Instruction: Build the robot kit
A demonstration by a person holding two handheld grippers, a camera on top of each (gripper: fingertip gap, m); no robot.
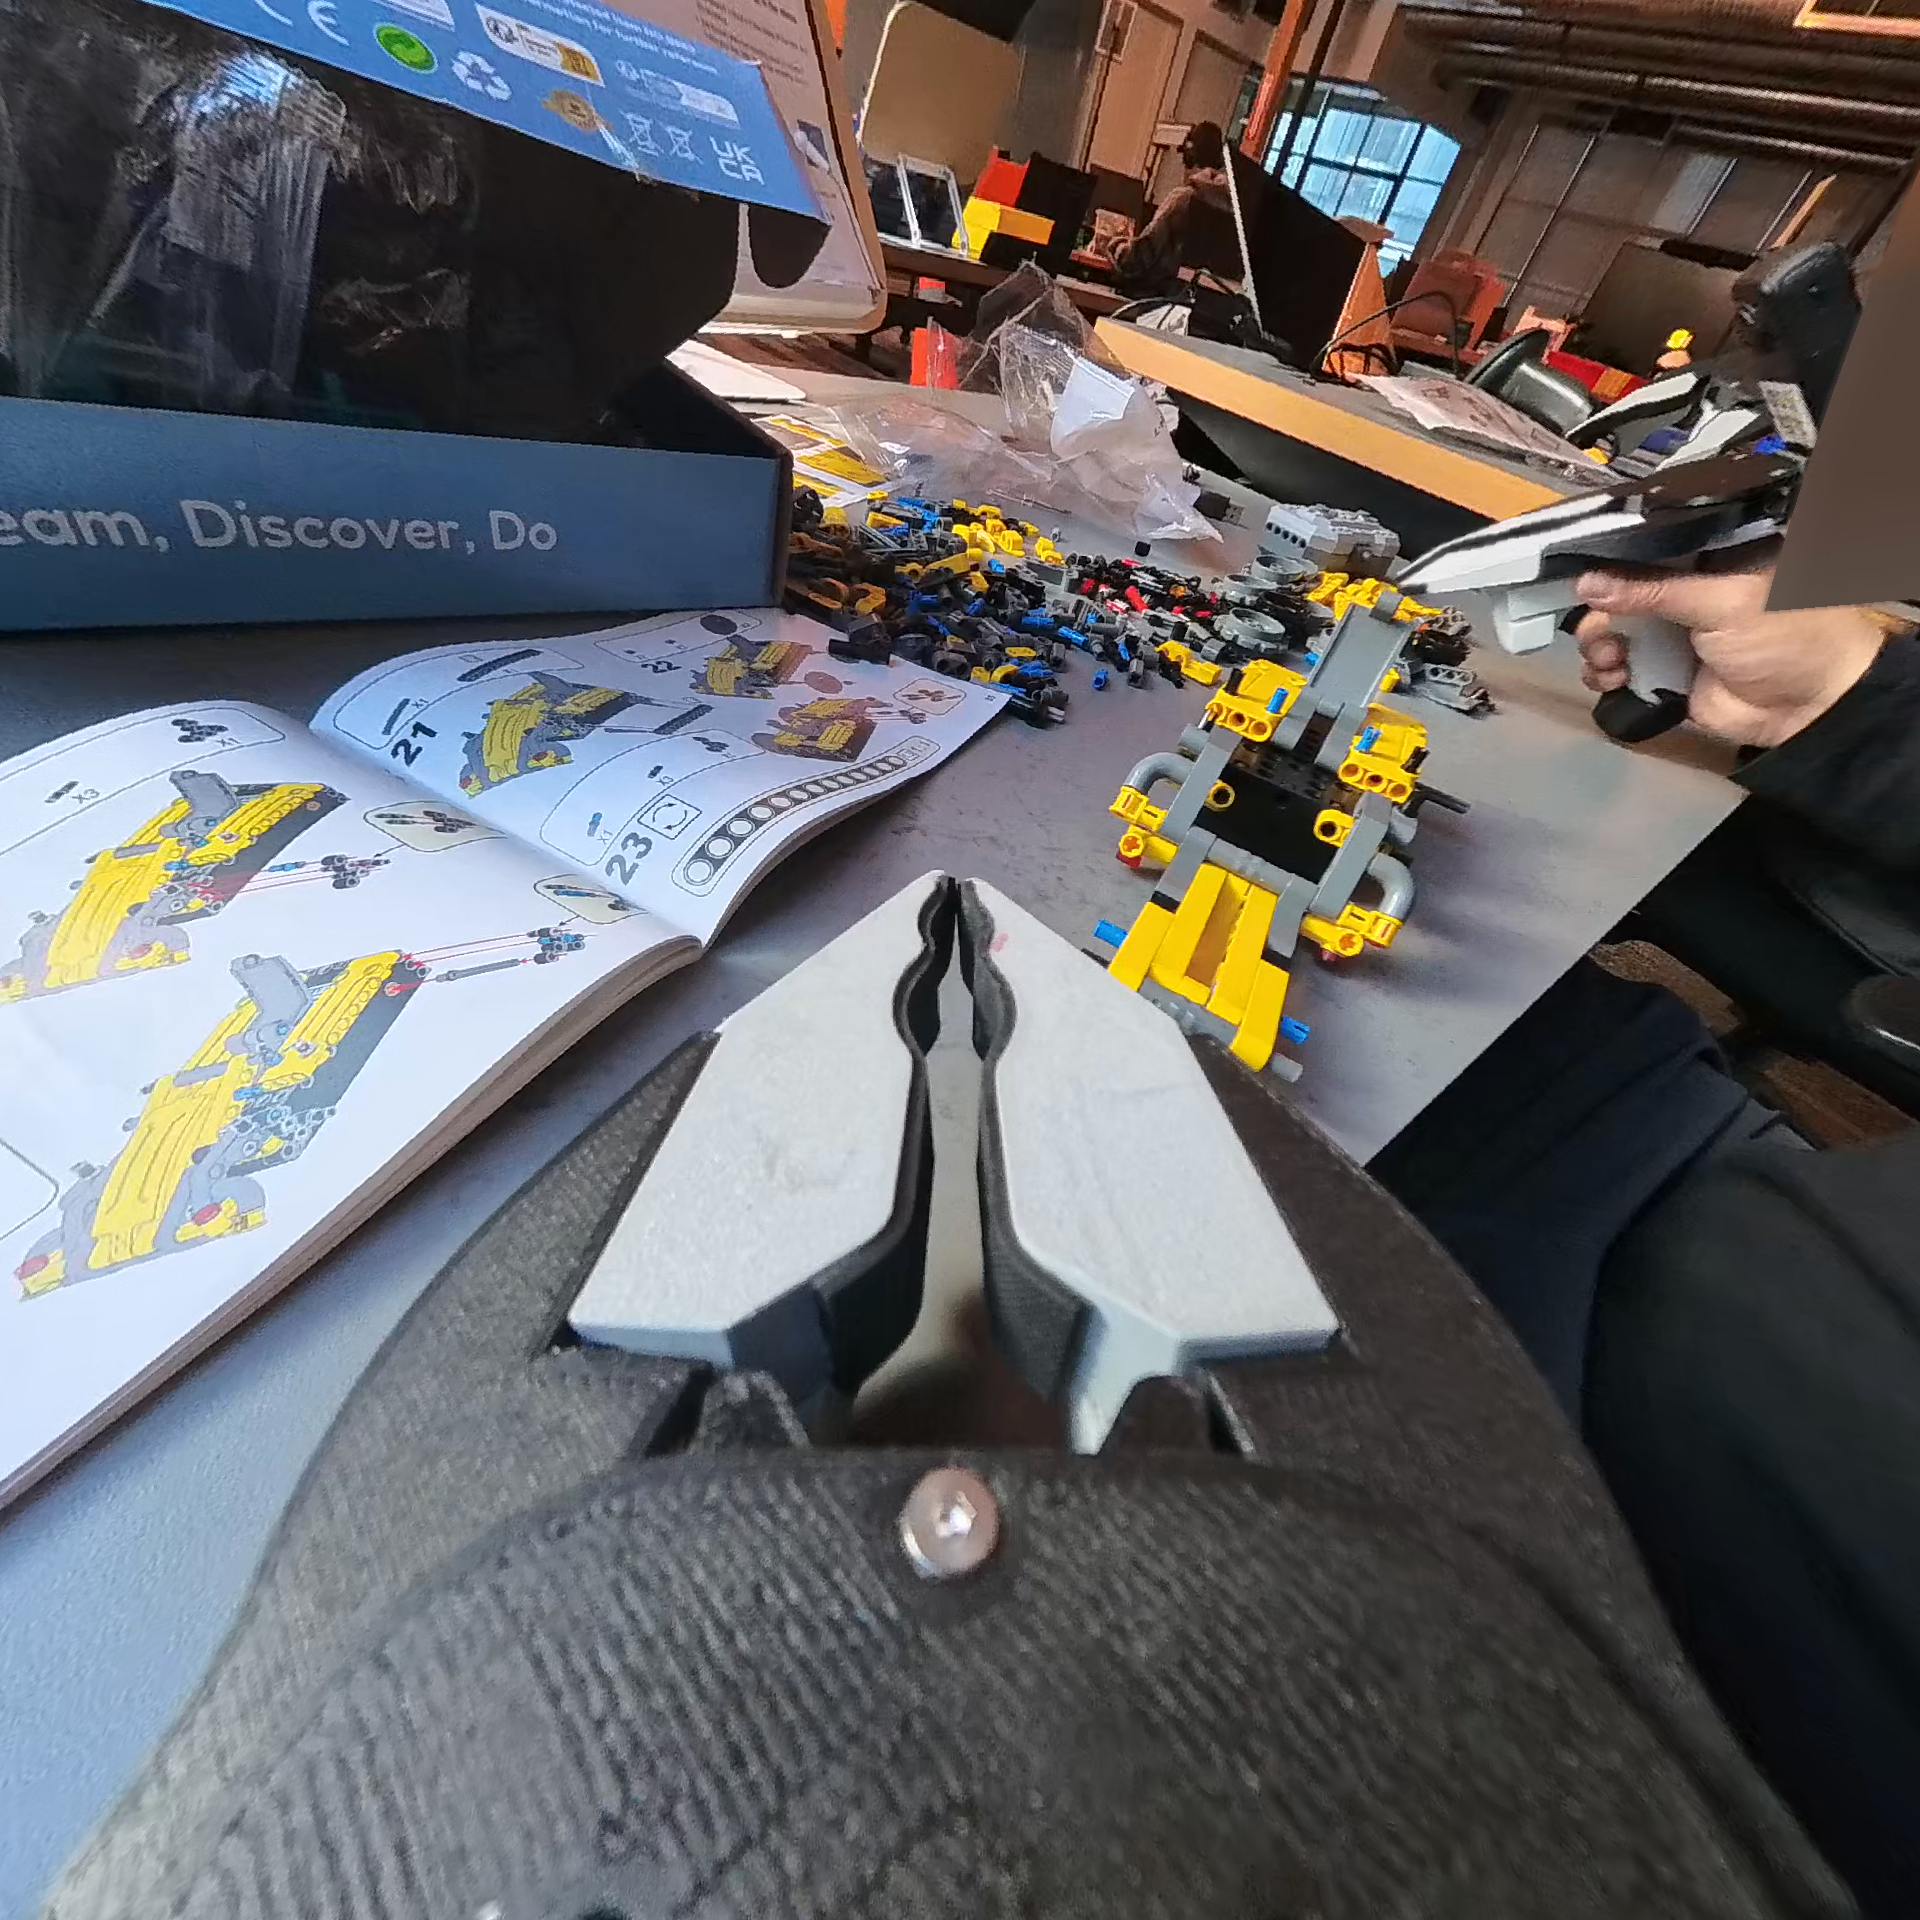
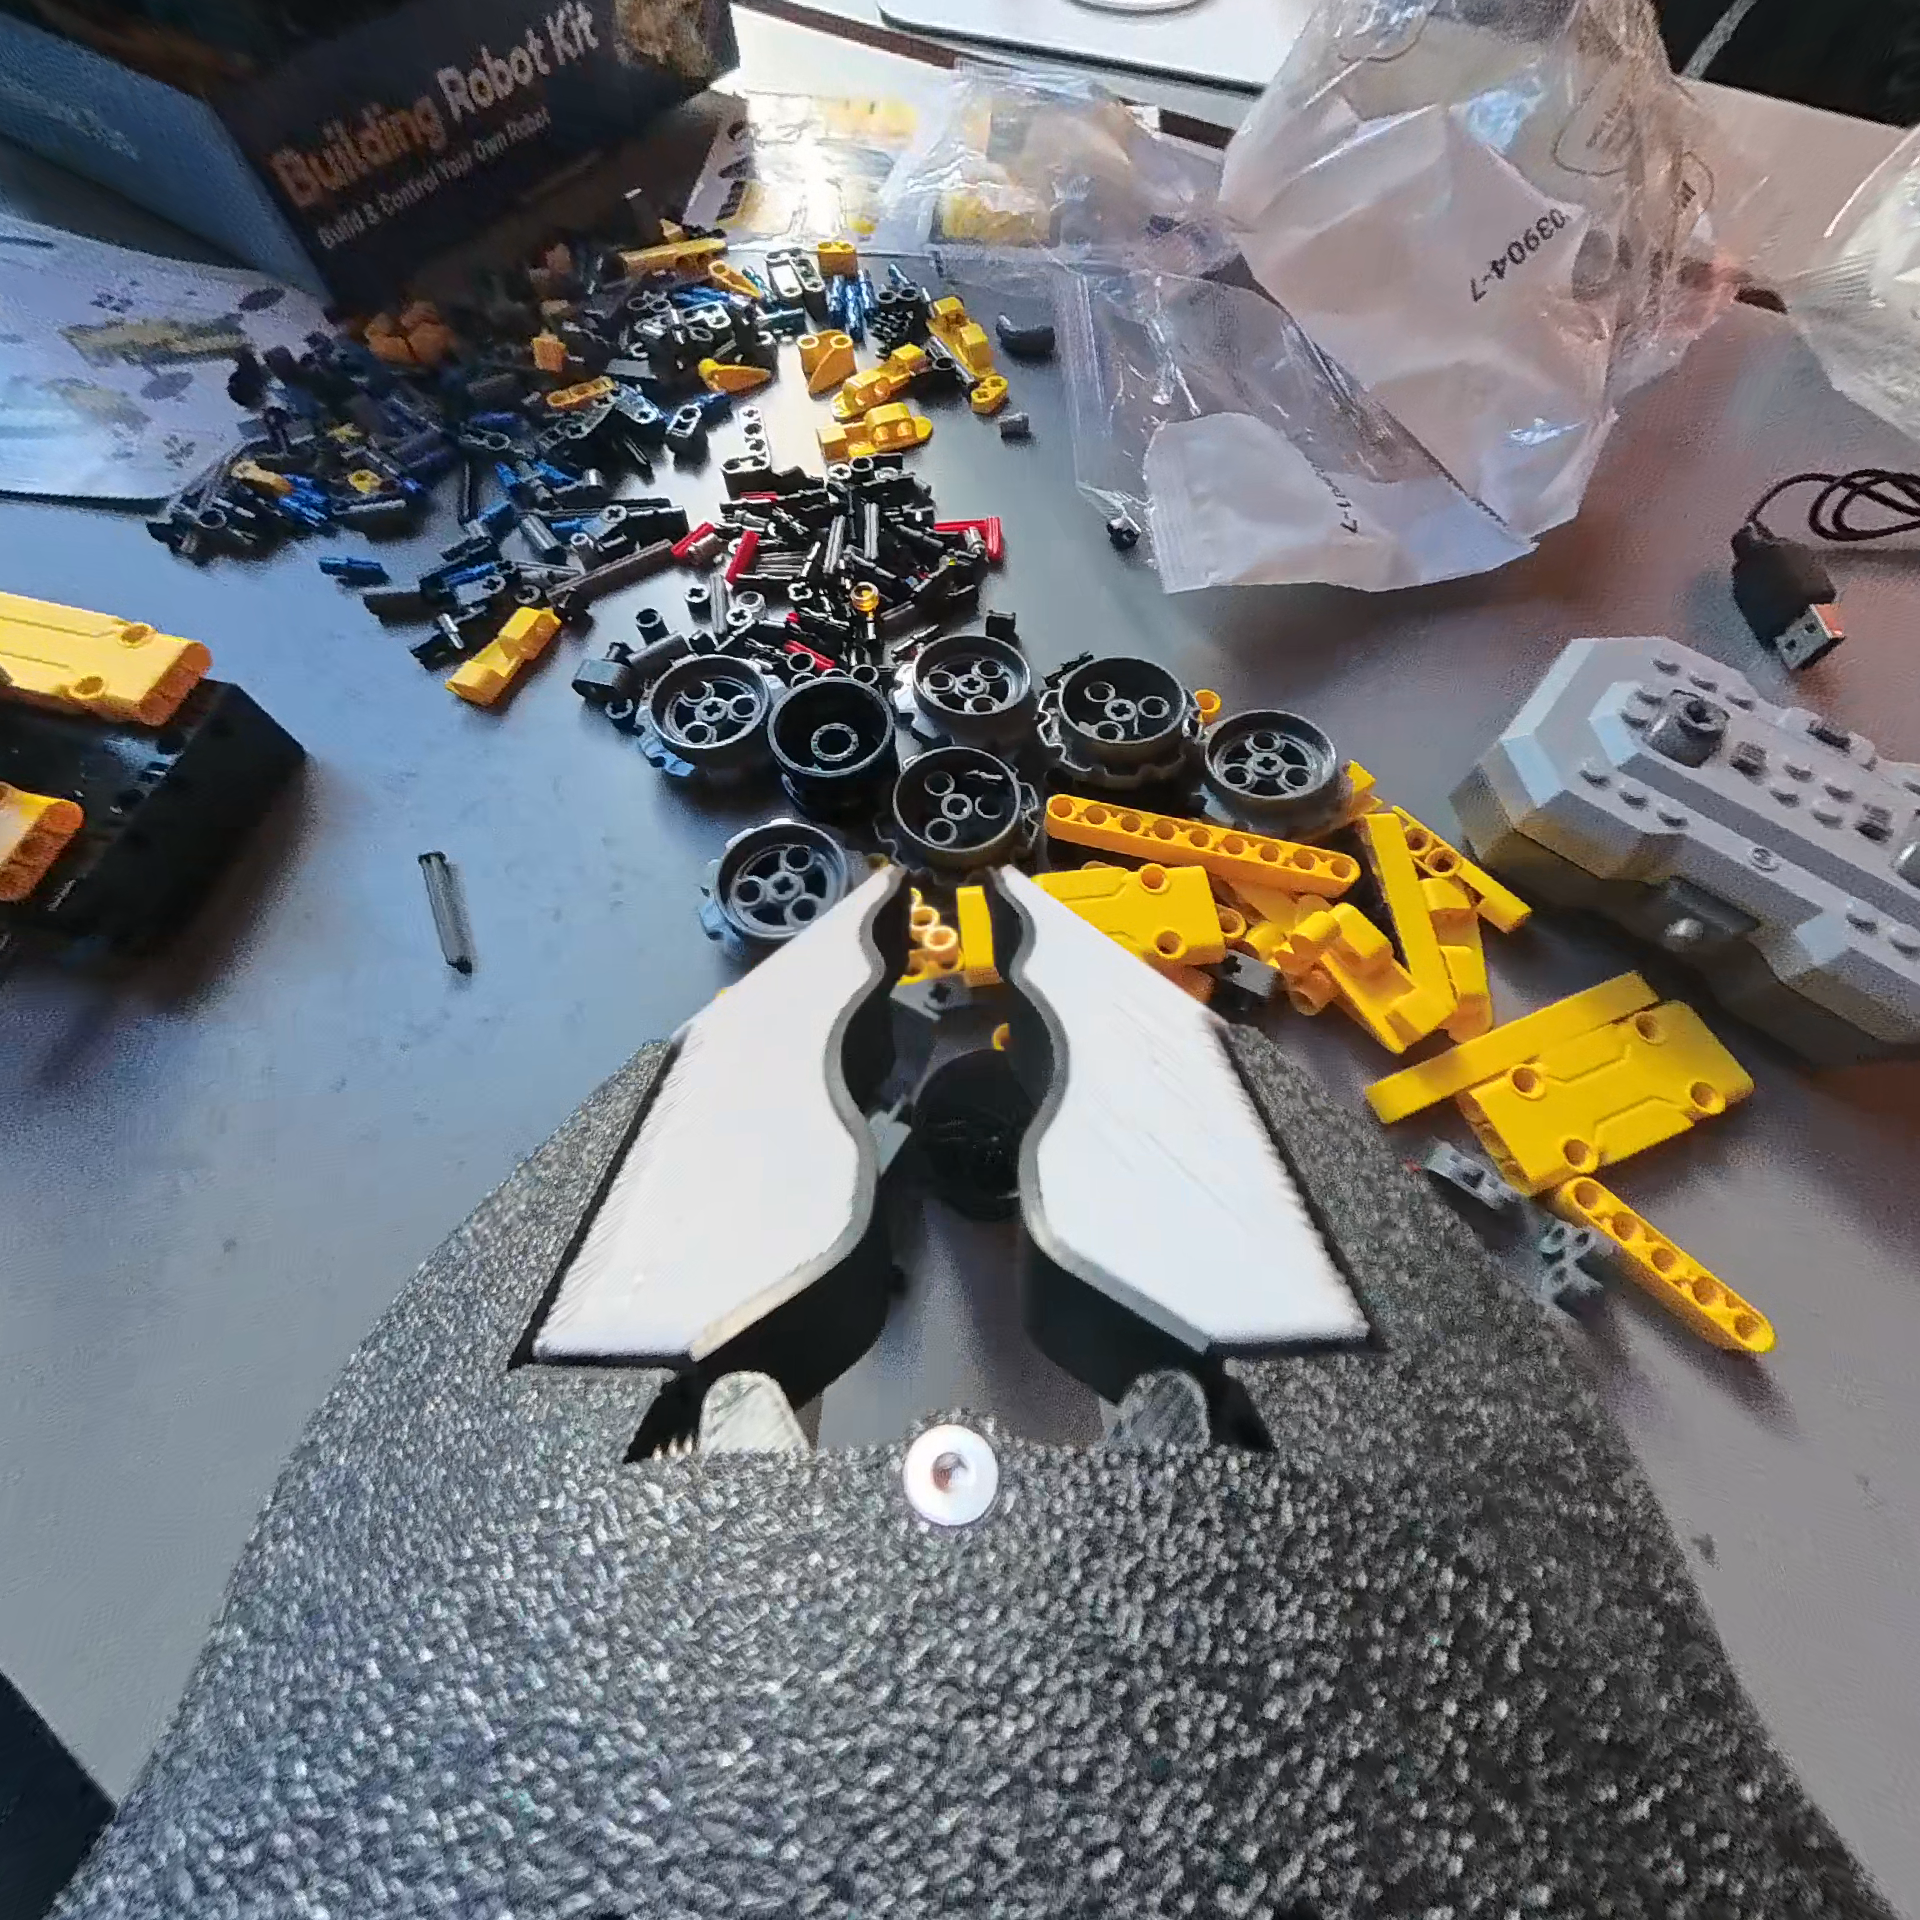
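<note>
Left gripper (image 1: 954, 891) clenched on nothing, hovering just left of the yellow model (image 1: 1273, 831). Right gripper (image 2: 948, 881) parted, empty, tips over the yellow beams (image 2: 1247, 914) beside the black wheels (image 2: 961, 805).

A yellow, grey and black model (image 1: 1273, 831) sits on the grey table (image 1: 987, 790) beside a blue box (image 1: 384, 509), black wheels (image 2: 831, 738) and yellow beams (image 2: 1200, 844).
</note>
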